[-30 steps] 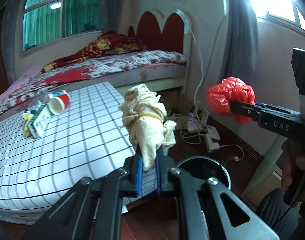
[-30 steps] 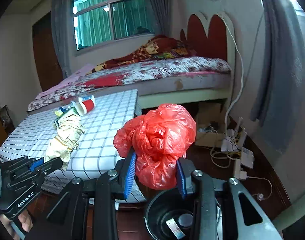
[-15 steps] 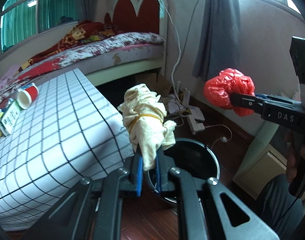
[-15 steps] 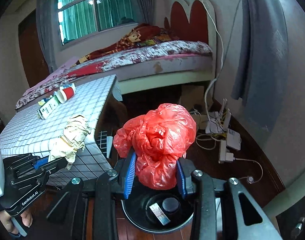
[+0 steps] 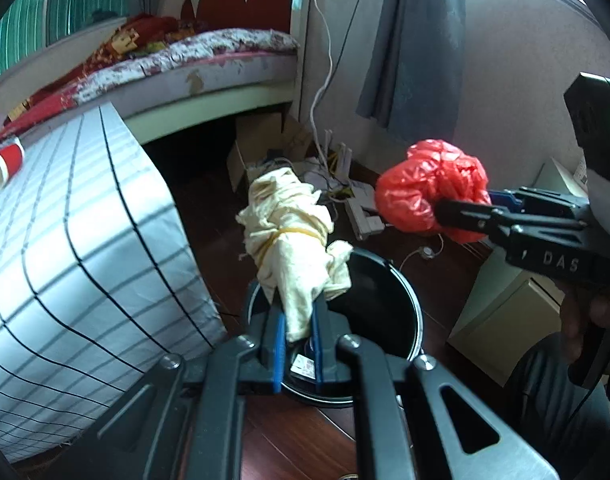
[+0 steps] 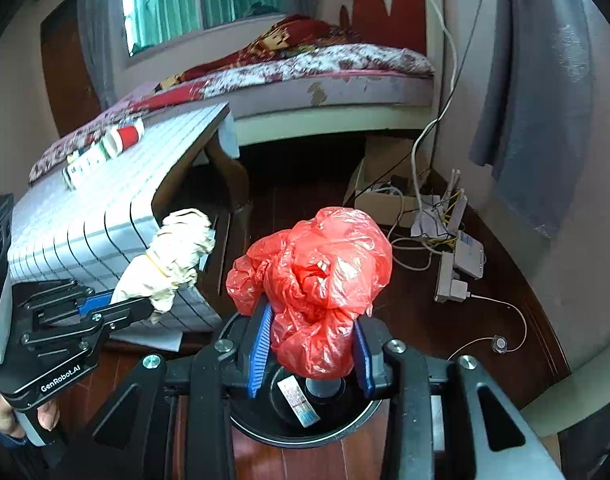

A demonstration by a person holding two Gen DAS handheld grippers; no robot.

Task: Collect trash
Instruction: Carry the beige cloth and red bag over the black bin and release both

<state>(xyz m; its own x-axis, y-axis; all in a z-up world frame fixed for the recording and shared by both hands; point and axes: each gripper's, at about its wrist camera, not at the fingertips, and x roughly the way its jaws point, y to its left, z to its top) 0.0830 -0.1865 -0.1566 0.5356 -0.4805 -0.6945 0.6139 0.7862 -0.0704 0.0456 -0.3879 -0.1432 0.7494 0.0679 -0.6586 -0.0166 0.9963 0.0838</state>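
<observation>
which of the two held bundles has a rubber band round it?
The cream cloth bundle in the left hand-held gripper; the red plastic bag has none.

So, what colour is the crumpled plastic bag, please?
Red, clearest in the right wrist view.

Both grippers are black metal frames with slotted cut-outs, silver screw heads at the joints and blue ribbed pads lining the inner faces of the fingers. The left gripper (image 6: 135, 306) carries white "GenRobot.AI" lettering on its side plate and a white block at its back, with a dark blue cuff at the hand (image 6: 9, 420) below. The right gripper (image 5: 441, 210) shows the letters "DAS", a black box with a green light, and a thin black cable.
</observation>
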